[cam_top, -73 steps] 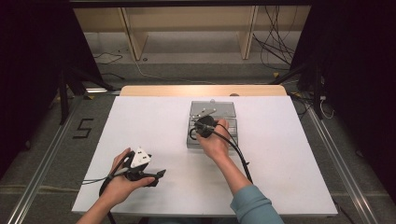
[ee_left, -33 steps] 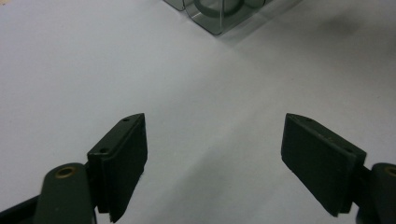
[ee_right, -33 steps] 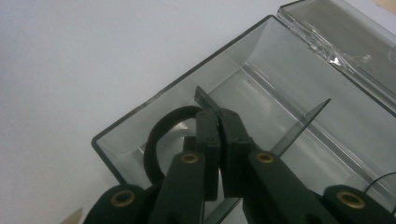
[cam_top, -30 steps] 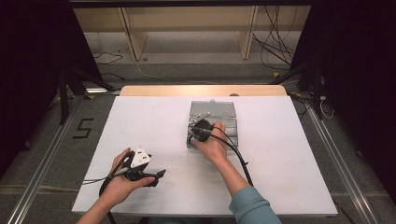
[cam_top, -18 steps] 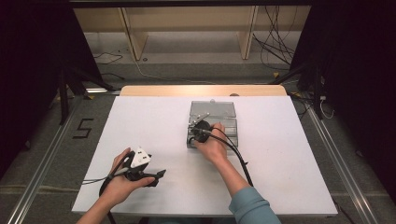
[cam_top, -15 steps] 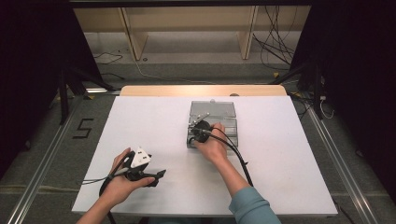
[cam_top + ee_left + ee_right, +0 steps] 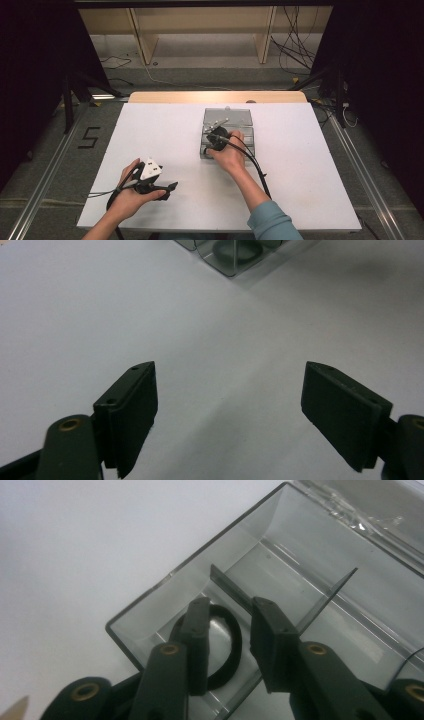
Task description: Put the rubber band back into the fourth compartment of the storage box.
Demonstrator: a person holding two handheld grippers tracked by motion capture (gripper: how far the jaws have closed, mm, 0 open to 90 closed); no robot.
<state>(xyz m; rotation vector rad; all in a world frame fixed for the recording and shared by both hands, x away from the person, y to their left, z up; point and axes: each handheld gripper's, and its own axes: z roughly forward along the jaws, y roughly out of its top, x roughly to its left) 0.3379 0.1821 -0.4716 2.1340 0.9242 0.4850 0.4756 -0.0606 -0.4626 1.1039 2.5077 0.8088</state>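
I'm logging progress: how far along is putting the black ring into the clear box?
Done: the black ring lies in the corner compartment of the open clear box. In hand: the right gripper is over it, its jaws just opened. Left: pulling out and closing the lid. The left gripper waits open.

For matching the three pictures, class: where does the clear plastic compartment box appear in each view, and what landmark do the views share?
High view: the clear box lies at table centre, under the right gripper.
Left gripper view: one corner of it sits at the top edge, centre-right.
Right gripper view: it spans the middle and right, a black ring lying in its near compartment.
Shared landmark: the white tabletop.
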